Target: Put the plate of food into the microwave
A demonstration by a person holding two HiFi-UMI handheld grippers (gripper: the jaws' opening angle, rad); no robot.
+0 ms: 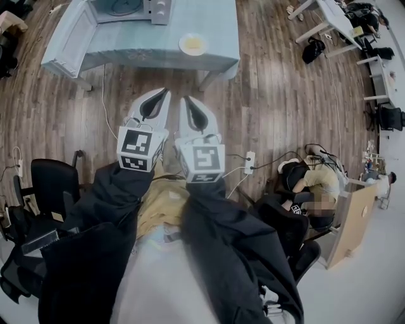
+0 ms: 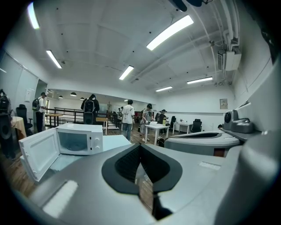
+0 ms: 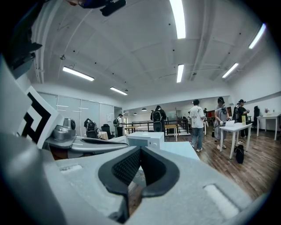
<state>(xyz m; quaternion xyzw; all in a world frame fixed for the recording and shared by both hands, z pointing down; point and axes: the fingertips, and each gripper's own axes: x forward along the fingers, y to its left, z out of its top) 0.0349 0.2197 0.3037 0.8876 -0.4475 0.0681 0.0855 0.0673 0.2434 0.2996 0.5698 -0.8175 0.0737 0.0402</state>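
Round white plate of yellow food (image 1: 193,43) is set on pale blue table (image 1: 139,47), at 12 o'clock from left gripper (image 1: 161,98) and right gripper (image 1: 188,106); both jaw pairs are closed, nothing held.

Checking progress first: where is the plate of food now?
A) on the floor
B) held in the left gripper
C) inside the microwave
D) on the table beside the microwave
D: the plate of food rests on the table, beside the microwave with its door open.
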